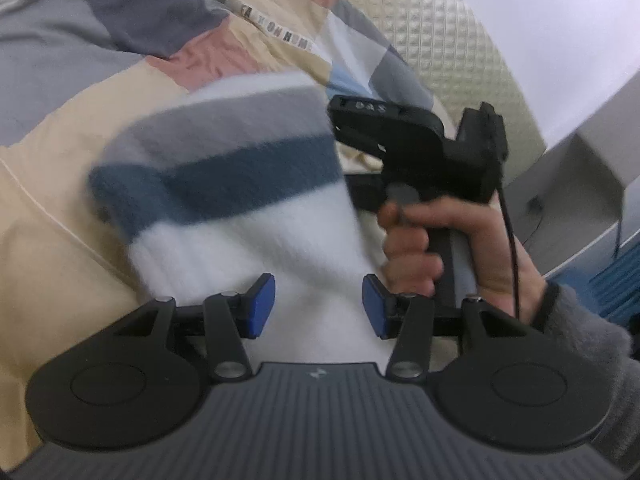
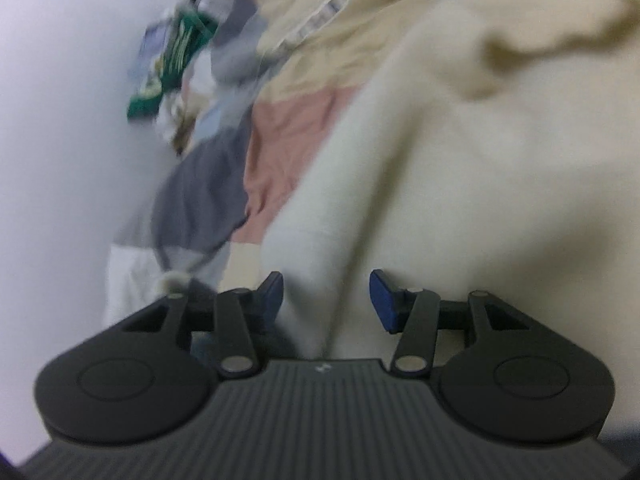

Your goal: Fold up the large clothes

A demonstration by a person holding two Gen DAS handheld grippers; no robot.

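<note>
Nearest the left wrist camera, the left gripper (image 1: 319,306) stands spread, its blue pads (image 1: 264,306) clear of the white knit beneath them, pinching nothing. Just beyond lies the striped sweater (image 1: 224,184), white with grey and blue bands, bunched on the bed's patchwork quilt (image 1: 80,60). To its right a person's hand (image 1: 436,248) grips the handle of the right gripper (image 1: 384,128). In the right wrist view, the right gripper (image 2: 326,300) is also spread, hovering over cream-white cloth (image 2: 460,168) without pressing it; the picture is blurred, so whether this cloth is the same garment cannot be told. Farther off lie the quilt's pink and grey patches and a green item (image 2: 172,64).

The fold looks barely begun: both grippers seem between grasps. The next move calls for each to find an edge and pinch it before lifting.
</note>
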